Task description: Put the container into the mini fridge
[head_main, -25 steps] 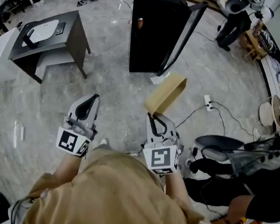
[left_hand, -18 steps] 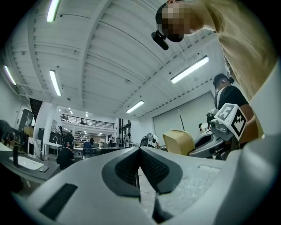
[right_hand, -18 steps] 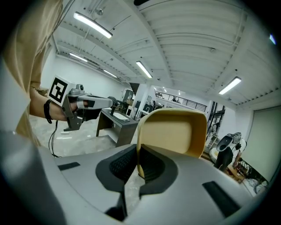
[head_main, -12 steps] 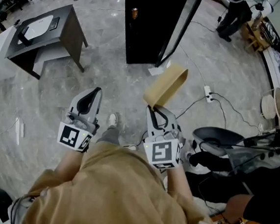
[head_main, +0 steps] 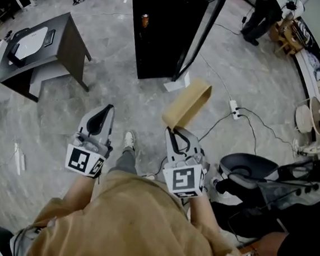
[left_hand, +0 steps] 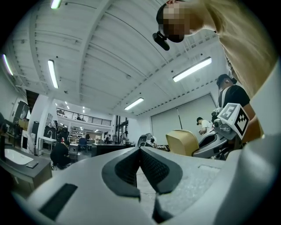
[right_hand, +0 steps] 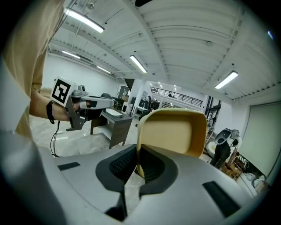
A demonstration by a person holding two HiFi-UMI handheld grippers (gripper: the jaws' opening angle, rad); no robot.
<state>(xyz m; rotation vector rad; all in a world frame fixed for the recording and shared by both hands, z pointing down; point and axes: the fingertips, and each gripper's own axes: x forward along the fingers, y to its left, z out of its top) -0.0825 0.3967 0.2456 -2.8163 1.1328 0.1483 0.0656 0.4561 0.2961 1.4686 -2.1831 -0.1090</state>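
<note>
Nearer the fridge (head_main: pixel 163 35), we pinch the seemingly light, thin container (head_main: pixel 188 104) by its rim with the right gripper (head_main: pixel 174 131); left gripper (head_main: pixel 106 110) closed, empty.

Two tongs, left (head_main: pixel 107 111) and right (head_main: pixel 172 132), one container (head_main: pixel 188 104), one mini fridge (head_main: pixel 160 37), one desk (head_main: pixel 73 49).

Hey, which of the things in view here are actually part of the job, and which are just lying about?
For the job:
- container, clamped in the right gripper
- mini fridge, door open

Lying about:
- desk
- power strip on the floor
</note>
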